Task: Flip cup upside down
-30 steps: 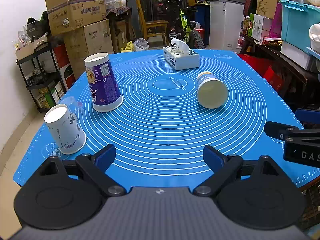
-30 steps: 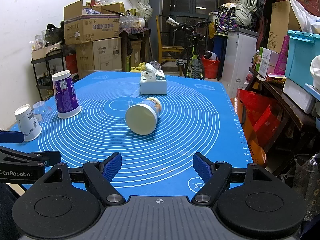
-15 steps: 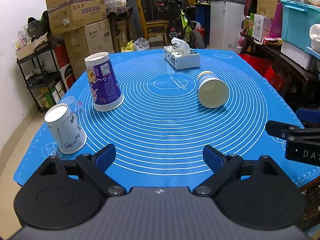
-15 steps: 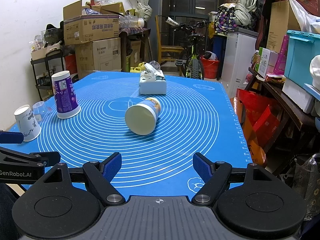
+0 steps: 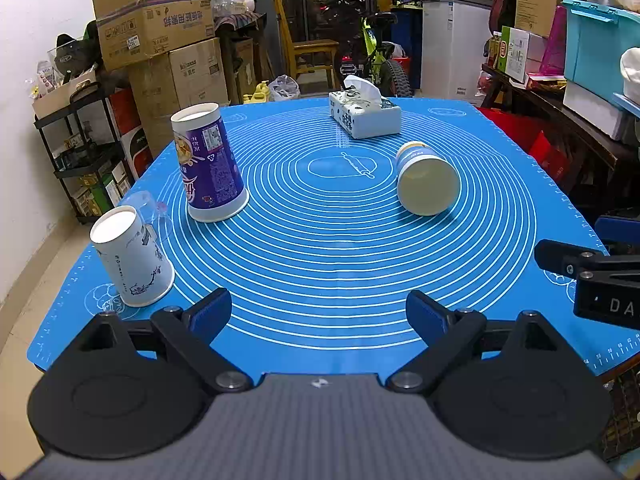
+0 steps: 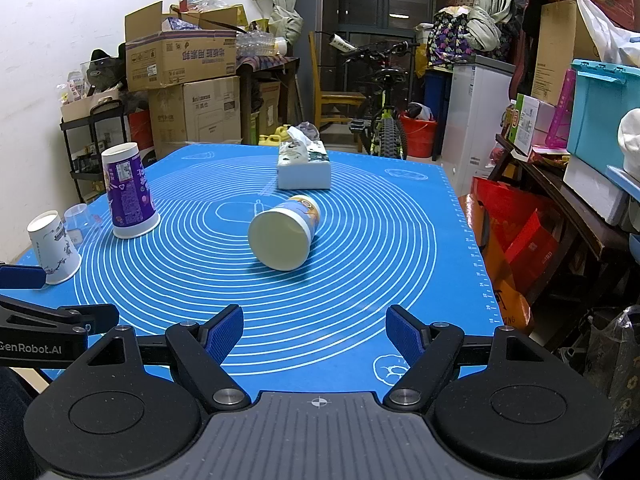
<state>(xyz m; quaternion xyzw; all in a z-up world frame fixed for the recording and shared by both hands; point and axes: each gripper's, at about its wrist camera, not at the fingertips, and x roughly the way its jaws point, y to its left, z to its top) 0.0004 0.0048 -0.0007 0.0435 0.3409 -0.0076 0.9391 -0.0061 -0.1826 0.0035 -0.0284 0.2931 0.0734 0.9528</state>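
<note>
A cream and blue paper cup (image 5: 427, 179) lies on its side on the blue mat (image 5: 320, 264), its round end facing me; it also shows in the right wrist view (image 6: 285, 237). A tall purple cup (image 5: 209, 164) stands upside down at the left, and shows in the right wrist view (image 6: 129, 197). A small white cup (image 5: 132, 257) stands upside down at the near left, and shows in the right wrist view (image 6: 55, 253). My left gripper (image 5: 319, 314) is open and empty above the mat's near edge. My right gripper (image 6: 314, 334) is open and empty, well short of the lying cup.
A tissue box (image 5: 364, 115) sits at the back of the mat. A clear plastic cup (image 5: 148, 208) lies behind the white cup. Cardboard boxes (image 5: 160, 32), a bicycle (image 6: 380, 120) and shelves ring the table. The right gripper's side (image 5: 592, 276) shows at the left view's right edge.
Both grippers have stayed nearly still, with only a slight drift of view. The cups have not moved.
</note>
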